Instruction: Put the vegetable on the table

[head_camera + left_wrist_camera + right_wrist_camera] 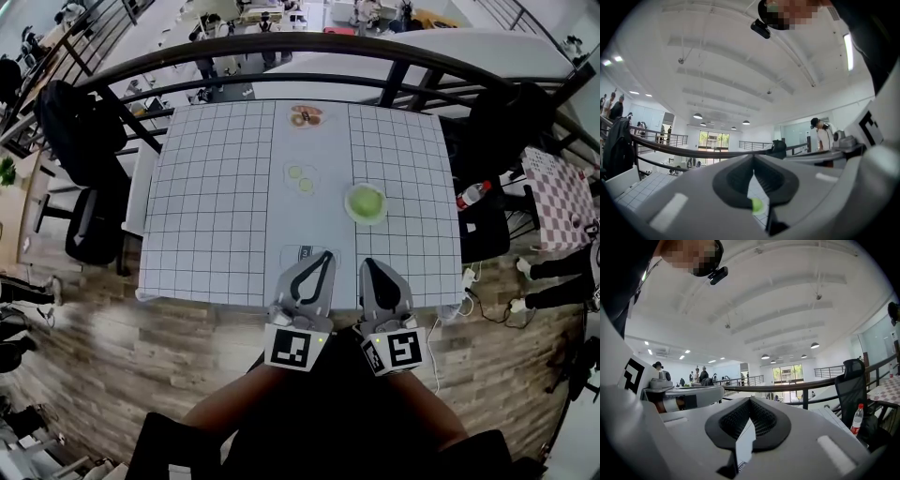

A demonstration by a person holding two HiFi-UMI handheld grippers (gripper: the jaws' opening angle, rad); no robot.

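**Both claws closed and empty at near edge, vegetable mid-tabletop**

- Left claw (325, 254) and right claw (367, 263) sit side by side over the near edge of the gridded tabletop (216, 206), both pointing away from the person.
- Left claw (753, 161): tips pressed together, nothing between them.
- Right claw (750, 402): also fully closed, nothing gripped.
- Green vegetable (366, 201) sits in a pale dish (351, 212) right of centre, beyond the right claw and well apart from both.
- Two green slices (300, 178) lie left of the dish, near the centre strip.
- Far plate (305, 116) with brownish food sits at the far edge.
- Dark railing (309, 42) curves behind the tabletop.
- Red-capped bottle (473, 194) is off the right side.
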